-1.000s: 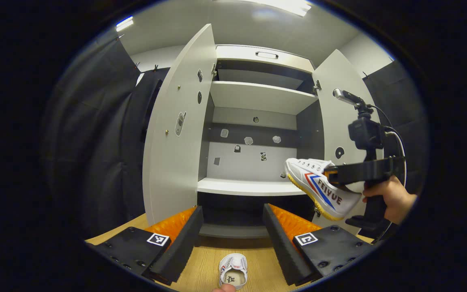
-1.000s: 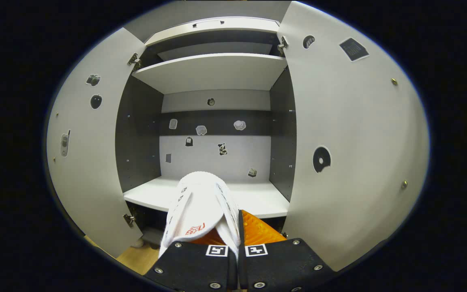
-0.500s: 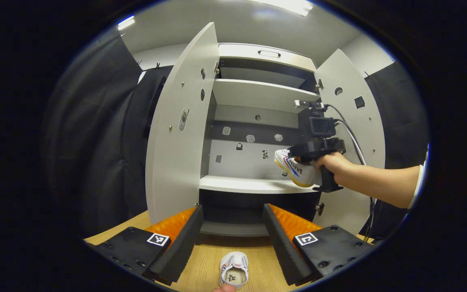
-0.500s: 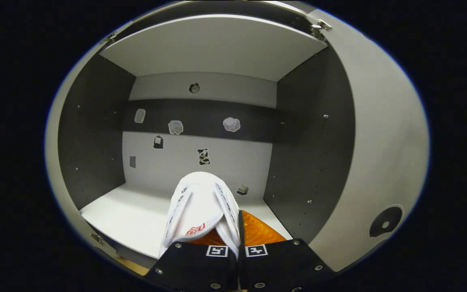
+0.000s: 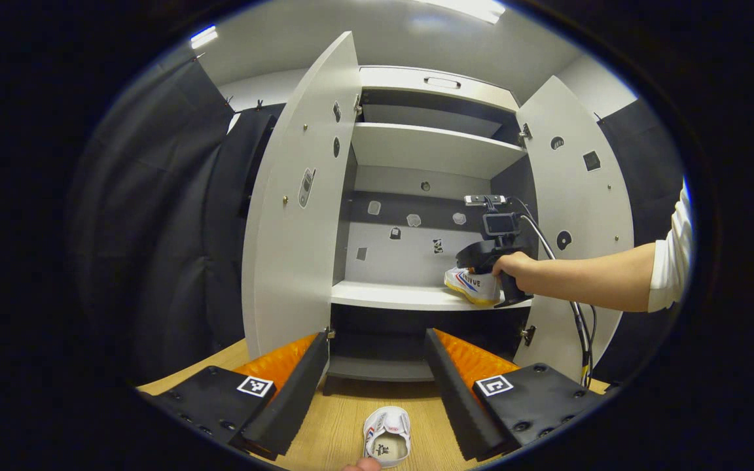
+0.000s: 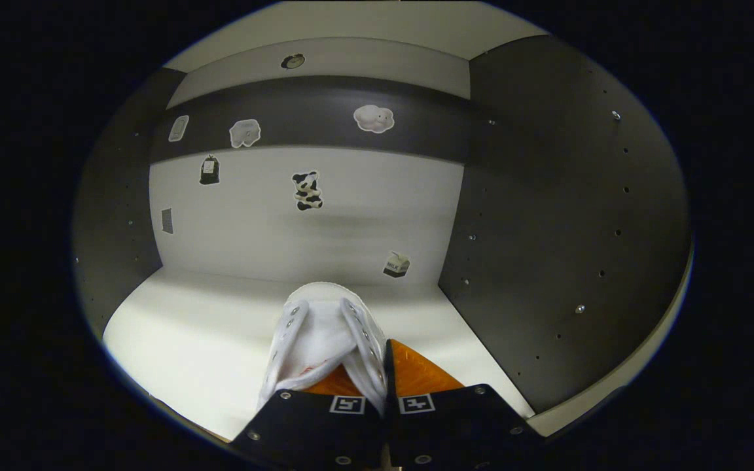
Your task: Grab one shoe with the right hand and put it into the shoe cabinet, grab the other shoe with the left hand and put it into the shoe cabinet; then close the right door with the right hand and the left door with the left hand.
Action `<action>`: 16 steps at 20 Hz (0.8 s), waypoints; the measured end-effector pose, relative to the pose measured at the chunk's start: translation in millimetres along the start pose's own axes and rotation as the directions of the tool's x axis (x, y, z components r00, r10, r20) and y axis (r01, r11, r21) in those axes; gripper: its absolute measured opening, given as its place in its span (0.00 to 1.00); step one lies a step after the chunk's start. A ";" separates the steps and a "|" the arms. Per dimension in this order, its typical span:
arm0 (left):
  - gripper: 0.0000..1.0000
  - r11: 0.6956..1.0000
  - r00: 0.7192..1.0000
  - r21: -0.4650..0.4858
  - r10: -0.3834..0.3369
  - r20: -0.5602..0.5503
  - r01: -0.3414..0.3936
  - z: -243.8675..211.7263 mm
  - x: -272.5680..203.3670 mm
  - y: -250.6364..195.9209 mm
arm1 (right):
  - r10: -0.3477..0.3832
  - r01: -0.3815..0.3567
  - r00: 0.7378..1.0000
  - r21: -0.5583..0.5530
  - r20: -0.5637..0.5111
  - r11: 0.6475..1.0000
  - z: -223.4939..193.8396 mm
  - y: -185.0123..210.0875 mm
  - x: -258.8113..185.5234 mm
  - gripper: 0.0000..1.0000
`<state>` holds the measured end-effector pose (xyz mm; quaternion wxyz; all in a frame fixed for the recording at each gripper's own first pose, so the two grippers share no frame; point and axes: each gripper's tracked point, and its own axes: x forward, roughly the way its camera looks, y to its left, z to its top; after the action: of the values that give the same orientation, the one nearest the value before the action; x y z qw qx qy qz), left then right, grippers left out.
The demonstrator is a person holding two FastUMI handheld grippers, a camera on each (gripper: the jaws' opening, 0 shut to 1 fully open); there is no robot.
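Note:
A white canvas shoe [image 6: 321, 340] with red and blue side stripes is pinched at its heel opening by my right gripper [image 6: 377, 386], which is shut on it. In the left gripper view that shoe [image 5: 472, 286] sits low at the right end of the cabinet's middle shelf [image 5: 403, 297], with the right gripper [image 5: 491, 258] and a hand behind it. The other white shoe [image 5: 387, 445] lies on the wooden floor, heel toward me. It is just below my left gripper [image 5: 376, 347], which is open with nothing between its fingers.
Both cabinet doors stand open: the left door [image 5: 298, 216] and the right door [image 5: 580, 216]. A person's forearm [image 5: 586, 281] reaches in past the right door. The cabinet's dark right wall [image 6: 547, 229] is close beside the held shoe. An upper shelf [image 5: 429, 147] spans above.
The right gripper has carried its shoe forward and down into the cabinet, to the right end of the middle shelf. The left gripper has hardly moved and stays open.

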<state>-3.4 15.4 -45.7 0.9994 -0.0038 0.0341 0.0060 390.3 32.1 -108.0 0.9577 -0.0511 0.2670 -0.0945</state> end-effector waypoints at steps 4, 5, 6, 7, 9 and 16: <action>0.96 1.000 1.000 0.003 -0.001 -0.002 0.001 -1.5 2.2 0.5 | 0.010 -0.010 1.000 -0.001 -0.008 1.000 0.0 -0.2 -5.2 0.24; 0.96 1.000 1.000 0.003 -0.003 -0.002 0.003 -1.4 3.4 0.0 | 0.018 -0.018 1.000 -0.005 -0.008 1.000 0.1 -2.1 -9.8 0.31; 0.99 1.000 1.000 0.003 -0.004 -0.001 0.004 -0.8 4.0 0.5 | 0.029 -0.029 1.000 -0.007 -0.006 1.000 1.7 -2.4 -15.4 0.34; 0.99 1.000 1.000 0.005 -0.005 0.001 0.005 -1.2 3.5 0.1 | 0.042 -0.042 0.999 -0.003 0.001 0.999 3.6 -3.6 -21.5 0.43; 0.96 1.000 1.000 0.007 -0.009 0.002 0.009 -0.6 4.1 -1.2 | 0.065 -0.066 0.998 0.006 0.019 0.998 7.7 -6.9 -37.3 0.56; 0.96 0.999 0.999 -0.001 -0.041 0.004 0.041 0.6 7.7 -13.4 | 0.163 -0.170 0.955 0.008 0.250 0.985 59.5 -16.2 -136.1 0.93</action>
<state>4.5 2.1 -45.5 0.9994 -0.0050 0.0323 -0.0144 304.6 47.4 13.3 0.9887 -0.0259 0.1470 -0.0102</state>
